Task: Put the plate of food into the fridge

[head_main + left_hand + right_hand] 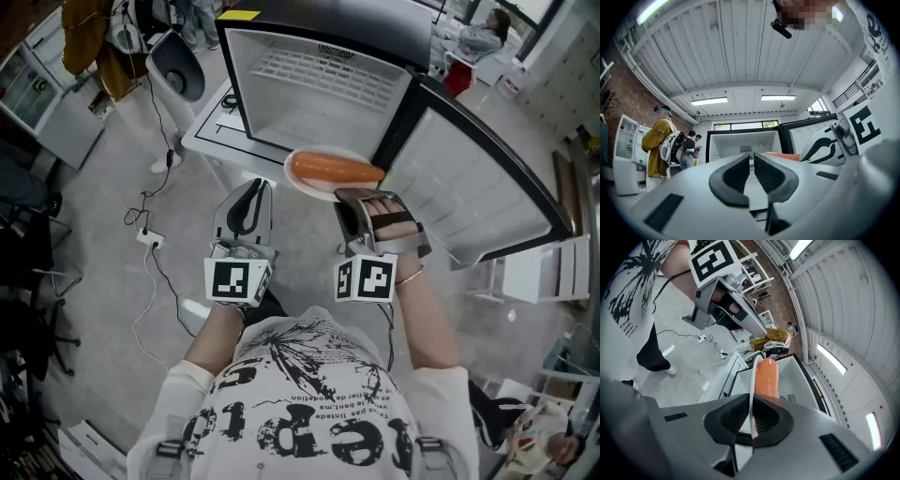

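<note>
A white plate (pixel 314 180) bearing a long orange piece of food (pixel 336 170) hangs in front of the open fridge (pixel 314 80), at the lower edge of its white, bare compartment. My right gripper (pixel 364 200) is shut on the plate's near rim. In the right gripper view the thin rim (pixel 752 380) runs edge-on between the pads, with the orange food (pixel 767 376) on its right side and the right gripper (pixel 751 404) clamped on it. My left gripper (pixel 247 208) sits to the left of the plate, shut and holding nothing. Its pads (pixel 738 174) almost meet.
The fridge door (pixel 487 187) stands swung open to the right. The fridge rests on a low white stand (pixel 211 131). A white appliance (pixel 178 66) and floor cables (pixel 150 234) lie to the left. Several people (pixel 661 140) stand in the background.
</note>
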Demonstrator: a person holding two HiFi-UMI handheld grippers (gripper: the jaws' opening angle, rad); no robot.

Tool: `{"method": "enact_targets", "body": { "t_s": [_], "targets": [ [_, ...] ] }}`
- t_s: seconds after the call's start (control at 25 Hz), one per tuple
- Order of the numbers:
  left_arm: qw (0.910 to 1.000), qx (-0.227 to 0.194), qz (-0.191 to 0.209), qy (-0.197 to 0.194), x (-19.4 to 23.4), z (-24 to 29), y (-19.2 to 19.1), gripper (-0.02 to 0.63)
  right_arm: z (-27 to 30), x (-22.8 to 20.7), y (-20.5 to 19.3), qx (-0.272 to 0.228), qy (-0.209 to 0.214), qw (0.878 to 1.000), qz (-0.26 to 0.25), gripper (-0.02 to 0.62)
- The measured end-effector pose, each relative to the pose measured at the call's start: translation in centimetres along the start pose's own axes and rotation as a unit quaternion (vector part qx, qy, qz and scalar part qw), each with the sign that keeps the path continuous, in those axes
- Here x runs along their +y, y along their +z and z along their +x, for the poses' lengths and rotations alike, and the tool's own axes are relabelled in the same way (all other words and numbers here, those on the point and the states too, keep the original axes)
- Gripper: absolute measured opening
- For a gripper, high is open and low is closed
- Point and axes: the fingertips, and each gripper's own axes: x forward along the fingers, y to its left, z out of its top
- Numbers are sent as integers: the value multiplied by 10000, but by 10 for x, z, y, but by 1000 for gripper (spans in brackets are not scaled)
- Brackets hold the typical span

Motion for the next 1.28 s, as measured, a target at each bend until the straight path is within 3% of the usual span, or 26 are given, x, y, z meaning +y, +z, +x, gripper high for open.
{"method": "enact_targets", "body": {
  "t_s": [0.44,0.88,1.28],
  "targets": [
    [9948,-79,-243,-990,91,100,-12,37,93,-49,20,906,-126,9952,348,18],
    [9744,-130,-465,-2196,122,165,-28,37,137,-91,23,1942,-471,9791,372,18],
    [9672,-7,-600,-2470,116,199,-46,37,168,-111,1,2177,-470,9745,284,19]
  ]
}}
